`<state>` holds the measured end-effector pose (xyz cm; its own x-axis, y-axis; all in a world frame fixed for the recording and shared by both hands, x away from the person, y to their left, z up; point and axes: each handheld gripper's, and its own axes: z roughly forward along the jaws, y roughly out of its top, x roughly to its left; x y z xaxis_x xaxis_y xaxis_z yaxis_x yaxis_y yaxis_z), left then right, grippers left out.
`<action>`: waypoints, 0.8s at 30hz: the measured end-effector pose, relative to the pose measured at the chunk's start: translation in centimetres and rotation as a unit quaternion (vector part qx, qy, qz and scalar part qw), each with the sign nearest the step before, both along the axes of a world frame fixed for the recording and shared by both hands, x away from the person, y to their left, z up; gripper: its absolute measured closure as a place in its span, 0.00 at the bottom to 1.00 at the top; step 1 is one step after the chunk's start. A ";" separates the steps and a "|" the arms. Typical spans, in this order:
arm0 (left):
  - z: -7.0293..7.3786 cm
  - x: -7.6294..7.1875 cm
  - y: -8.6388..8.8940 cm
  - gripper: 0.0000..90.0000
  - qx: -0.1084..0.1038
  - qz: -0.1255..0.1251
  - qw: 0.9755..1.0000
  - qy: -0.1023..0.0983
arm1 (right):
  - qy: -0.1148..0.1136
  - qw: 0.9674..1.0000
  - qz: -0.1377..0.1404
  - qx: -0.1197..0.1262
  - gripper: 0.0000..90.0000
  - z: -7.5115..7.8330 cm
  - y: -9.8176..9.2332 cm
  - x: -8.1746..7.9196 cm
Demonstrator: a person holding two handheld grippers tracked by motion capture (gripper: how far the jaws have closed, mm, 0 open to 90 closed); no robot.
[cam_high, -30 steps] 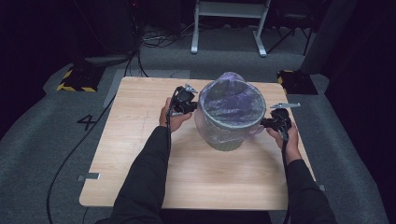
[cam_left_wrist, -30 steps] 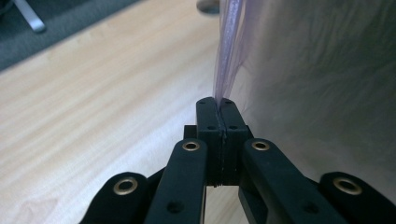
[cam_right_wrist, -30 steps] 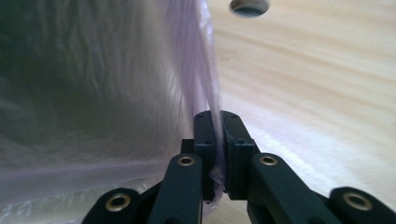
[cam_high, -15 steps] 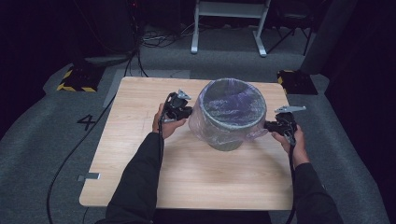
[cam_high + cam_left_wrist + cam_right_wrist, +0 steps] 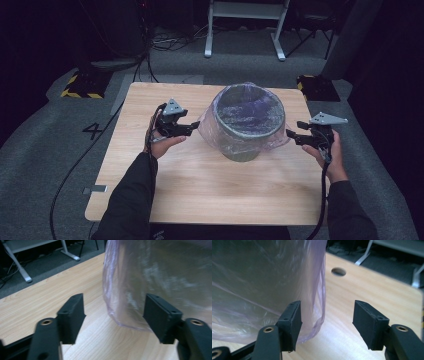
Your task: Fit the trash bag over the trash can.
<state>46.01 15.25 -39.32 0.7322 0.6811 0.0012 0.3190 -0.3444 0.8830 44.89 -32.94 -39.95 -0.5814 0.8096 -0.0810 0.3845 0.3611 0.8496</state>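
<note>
A grey bin [image 5: 245,132] stands on the wooden table [image 5: 200,185], a little right of the middle and toward the far edge. A thin, pale purple plastic bag [image 5: 250,107] lines it: the film covers the inside, folds over the rim and hangs loose down the outside wall, billowing out at the left and right. Through the mouth, the high view shows just the crinkled liner, with no contents to make out.

The left gripper [image 5: 192,126] is held level just to the left of the bin, its tips near the puffed-out film. Its jaws have just been opening and now stand well apart. In the left gripper view [image 5: 113,315] the hanging edge of the bag lies beyond and partly between the pads, close to the right-hand one, but neither pad presses on it.

The right gripper [image 5: 291,135] sits just to the right of the bin, pointing at it. Its jaws too have just been opening and stand wide. In the right gripper view [image 5: 325,320] a fold of the bag hangs beside the left-hand pad, and whether it brushes that pad cannot be told; nothing is gripped.
</note>
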 end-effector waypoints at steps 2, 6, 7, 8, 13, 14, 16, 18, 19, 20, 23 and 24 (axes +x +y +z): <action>0.3 -0.7 0.2 0.31 0.000 -0.005 1.000 -0.010 | -0.016 1.000 0.017 0.010 0.45 0.5 0.2 -0.6; 0.6 -2.2 0.4 0.25 -0.020 -0.037 0.999 -0.016 | -0.032 0.998 0.050 0.006 0.41 1.2 1.2 -1.7; 0.7 -2.5 0.2 0.23 -0.018 -0.042 0.999 -0.016 | -0.036 0.998 0.056 0.003 0.39 1.3 1.5 -2.0; 0.7 -2.9 -0.1 0.22 -0.018 -0.047 0.999 -0.016 | -0.038 0.997 0.064 0.001 0.37 1.5 1.8 -2.3; 0.6 -4.5 -1.9 0.17 -0.020 -0.086 0.996 -0.025 | -0.037 0.993 0.111 -0.006 0.27 1.9 3.5 -3.5; 0.5 -4.7 -2.3 0.17 -0.019 -0.091 0.995 -0.024 | -0.037 0.992 0.119 -0.011 0.26 2.0 3.8 -3.8; 0.2 -5.1 -3.3 0.17 -0.018 -0.099 0.995 -0.027 | -0.038 0.991 0.128 -0.025 0.26 2.1 4.6 -4.3; -0.1 -5.2 -4.2 0.17 -0.018 -0.109 0.994 -0.023 | -0.044 0.989 0.136 -0.038 0.26 2.0 5.5 -4.7; -0.3 -5.1 -4.5 0.17 -0.013 -0.112 0.993 -0.021 | -0.044 0.989 0.136 -0.038 0.26 2.0 5.5 -4.7; -0.6 -5.0 -5.1 0.17 -0.001 -0.111 0.994 -0.018 | -0.042 0.989 0.137 -0.041 0.26 1.9 5.7 -4.7; -1.3 -4.7 -6.1 0.18 0.012 -0.113 0.993 -0.012 | -0.043 0.989 0.127 -0.054 0.32 1.4 6.1 -4.5; -1.4 -4.6 -6.4 0.18 0.015 -0.112 0.994 -0.011 | -0.043 0.989 0.127 -0.054 0.32 1.4 6.1 -4.5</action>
